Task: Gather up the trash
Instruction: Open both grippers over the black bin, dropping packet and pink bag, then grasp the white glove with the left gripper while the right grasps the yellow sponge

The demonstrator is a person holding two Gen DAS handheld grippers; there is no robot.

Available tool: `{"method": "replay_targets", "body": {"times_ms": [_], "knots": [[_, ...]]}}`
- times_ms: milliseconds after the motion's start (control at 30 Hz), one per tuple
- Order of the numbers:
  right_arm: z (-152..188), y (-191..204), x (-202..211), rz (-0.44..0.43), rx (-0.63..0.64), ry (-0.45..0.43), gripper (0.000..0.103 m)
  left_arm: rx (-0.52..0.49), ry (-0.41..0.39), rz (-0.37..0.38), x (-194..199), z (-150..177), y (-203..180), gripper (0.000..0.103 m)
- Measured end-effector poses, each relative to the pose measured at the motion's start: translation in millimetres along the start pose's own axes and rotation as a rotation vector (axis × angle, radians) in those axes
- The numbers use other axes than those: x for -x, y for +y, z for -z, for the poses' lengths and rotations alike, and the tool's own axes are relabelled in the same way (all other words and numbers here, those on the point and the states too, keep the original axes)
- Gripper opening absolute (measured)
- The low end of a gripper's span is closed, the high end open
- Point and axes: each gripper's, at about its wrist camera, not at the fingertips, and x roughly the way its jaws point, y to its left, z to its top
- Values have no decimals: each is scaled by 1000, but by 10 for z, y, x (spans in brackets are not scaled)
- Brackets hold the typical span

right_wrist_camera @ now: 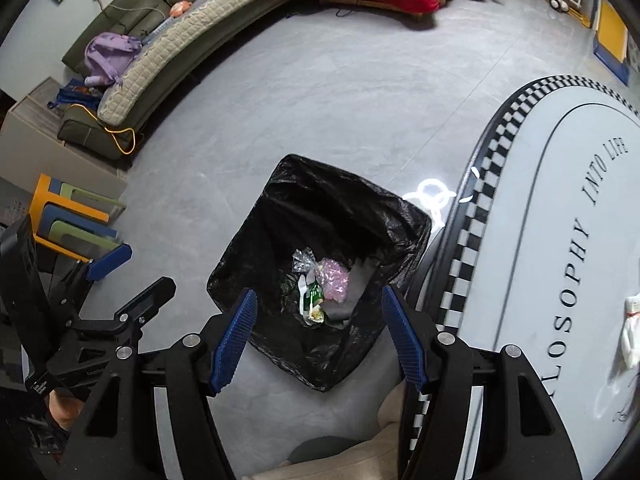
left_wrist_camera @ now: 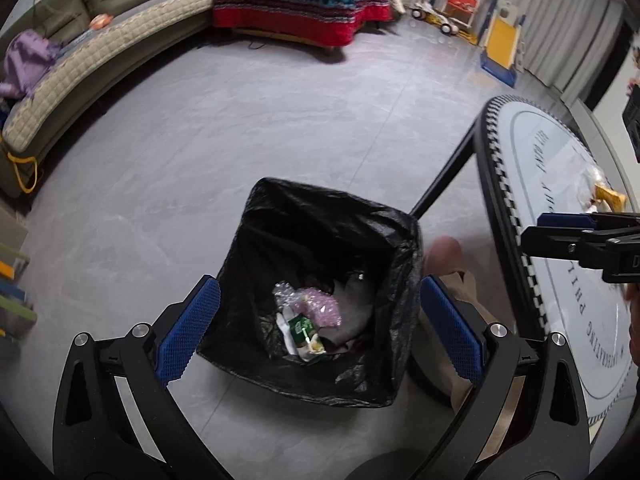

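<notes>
1. Nearest the lens, the left claw (left_wrist_camera: 316,328) stands spread wide with nothing between its blue pads; the right claw (right_wrist_camera: 316,332) is open too, less widely, and equally empty; both point steeply down over the bin.
2. Just below them, the black-lined trash bin (left_wrist_camera: 280,216) sits on the grey floor (left_wrist_camera: 200,140); crumpled clear and pink plastic wrap (left_wrist_camera: 316,304) and a green-and-white carton (left_wrist_camera: 304,332) lie at its bottom; that is where the collected trash rests.
3. Judged from this, a drop looks finished and the step in hand is the return for more; lift each claw straight up past the liner's rim before swinging sideways, so no pad snags the loose plastic and tips the bin.
4. Just beside the bin, the round tabletop (left_wrist_camera: 568,240) with its checkered edge (right_wrist_camera: 472,240) overhangs; its dark leg (left_wrist_camera: 444,176) slants close to the rim, leaving a tight gap on that side; a yellowish wrapper (left_wrist_camera: 608,196) and a white scrap (right_wrist_camera: 632,332) await on top.
5. A trousered leg of the person (left_wrist_camera: 452,284) stands between bin and tabletop.
6. Farther off, open floor gives free room; a sofa (right_wrist_camera: 192,36), stacked stools (right_wrist_camera: 68,220) and toys (left_wrist_camera: 460,4) line the walls.
</notes>
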Motion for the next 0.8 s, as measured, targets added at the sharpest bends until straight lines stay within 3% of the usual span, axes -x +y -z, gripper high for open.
{"method": "replay_targets", "body": {"times_ms": [133,267,567,800], "knots": [[97,-220,240,7,-38,-59,66,-55,-19,31,52,-119,-337,97],[204,-467,528,81,-66,-131,78,-116,-29,61,82,-219,-730,97],[481,-1277,1063,117,-231,-217,78,-251,-3,126,38,-359,-1680,97],[859,-1925,1497,205,-309,-255,78,-356,28,199,-42,-352,-2519,97]]}}
